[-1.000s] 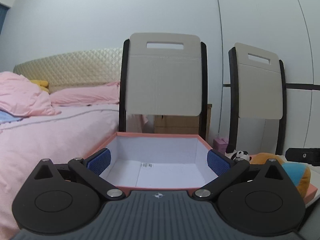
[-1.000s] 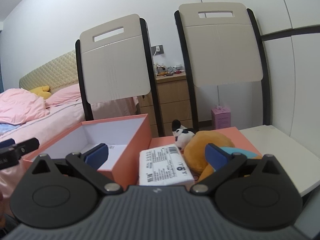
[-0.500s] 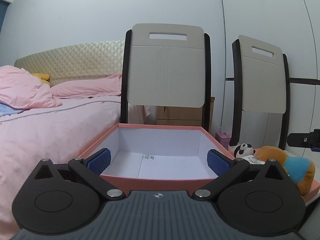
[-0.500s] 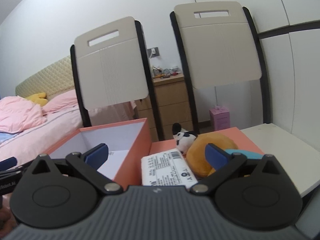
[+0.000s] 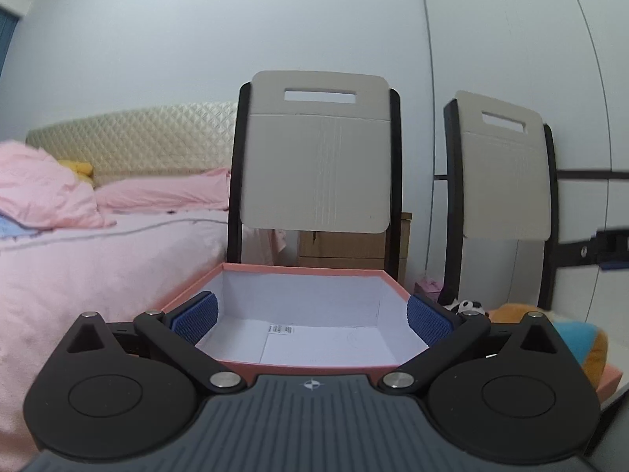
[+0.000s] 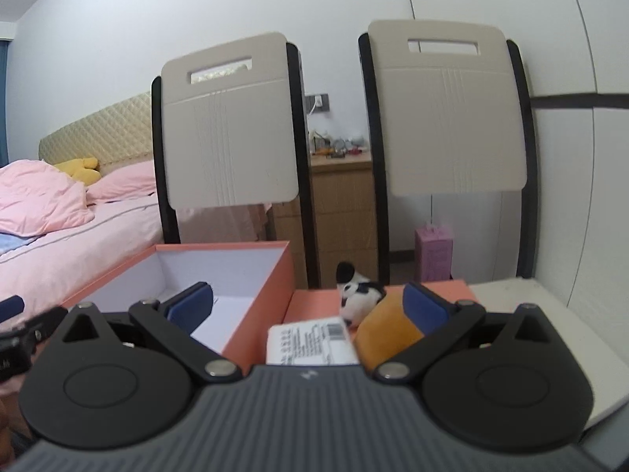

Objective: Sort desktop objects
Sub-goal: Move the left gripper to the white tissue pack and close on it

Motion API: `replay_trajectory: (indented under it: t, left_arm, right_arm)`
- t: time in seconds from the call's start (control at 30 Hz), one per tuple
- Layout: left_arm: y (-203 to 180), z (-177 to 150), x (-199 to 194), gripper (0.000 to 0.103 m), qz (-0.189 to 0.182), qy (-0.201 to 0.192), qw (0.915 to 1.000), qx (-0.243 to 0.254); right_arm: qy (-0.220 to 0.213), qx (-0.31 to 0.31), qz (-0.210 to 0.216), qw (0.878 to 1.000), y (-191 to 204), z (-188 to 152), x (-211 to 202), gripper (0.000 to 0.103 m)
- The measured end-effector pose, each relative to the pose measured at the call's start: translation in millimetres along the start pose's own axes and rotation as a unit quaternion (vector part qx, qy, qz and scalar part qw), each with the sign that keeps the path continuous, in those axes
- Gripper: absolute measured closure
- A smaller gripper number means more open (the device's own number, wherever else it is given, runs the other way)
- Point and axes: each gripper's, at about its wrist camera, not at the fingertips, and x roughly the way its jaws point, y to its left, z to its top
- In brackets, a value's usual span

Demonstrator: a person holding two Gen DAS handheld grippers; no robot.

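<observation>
Room: bedroom; a bed (image 5: 98, 244) with pink bedding at frame left, a wooden dresser (image 6: 338, 204) at centre.
Surface: white table (image 6: 523, 314), lower right.
Count: two chairs (image 6: 228, 126), one open pink box (image 5: 310, 314), one panda toy (image 6: 359, 295), one orange plush (image 6: 393, 330), one labelled packet (image 6: 310, 342).
Box: frame centre, opening upward, long axis running away from the camera.
Left gripper (image 5: 310, 314): fingers wide apart, empty, straddling the box.
Right gripper (image 6: 306, 303): fingers wide apart, empty, packet between them.

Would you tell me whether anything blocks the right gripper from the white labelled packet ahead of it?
Nothing visible does: the right gripper is open, and the white labelled packet lies directly ahead, beside the orange plush toy.
</observation>
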Motion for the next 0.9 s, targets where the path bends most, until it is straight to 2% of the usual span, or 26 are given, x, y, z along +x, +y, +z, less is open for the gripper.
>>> replay_trajectory:
  t: [0.07,0.2,0.37,0.47,0.57,0.73,0.9]
  left_arm:
    - [-14.1,-3.6,-5.8,0.0,-0.013,-0.009,0.9997,0.017]
    - [-44.7,-11.5,-18.7,0.0,-0.066,-0.015,0.9977,0.012]
    - [-91.8,-26.2,-18.3,0.0,-0.119,-0.002,0.9926,0.02]
    - [-122.7,-39.2,-8.9,0.0,-0.134,0.015,0.9905,0.027]
    - [-150.1,-53.4,8.2,0.0,-0.124,0.023,0.9912,0.041]
    - [-179.7,-57.4,27.9,0.0,-0.117,0.041,0.9918,0.031]
    - [-205.8,-59.2,55.3,0.0,-0.076,0.045,0.9956,0.031]
  right_arm:
    - [-0.004,0.001,-0.002,1.0,-8.1,-3.3,-4.6,0.0]
    - [-0.014,0.006,-0.02,1.0,-26.0,-10.8,-17.6,0.0]
    - [-0.011,0.016,-0.035,0.999,-45.6,-16.0,-33.7,0.0]
    - [-0.01,0.022,-0.038,0.999,-55.2,-19.8,-45.1,0.0]
    - [-0.021,0.029,-0.046,0.998,-65.7,-21.7,-58.8,0.0]
    - [-0.034,0.018,-0.057,0.998,-81.2,-26.0,-78.4,0.0]
    - [-0.021,0.03,-0.056,0.998,-98.2,-32.0,-89.0,0.0]
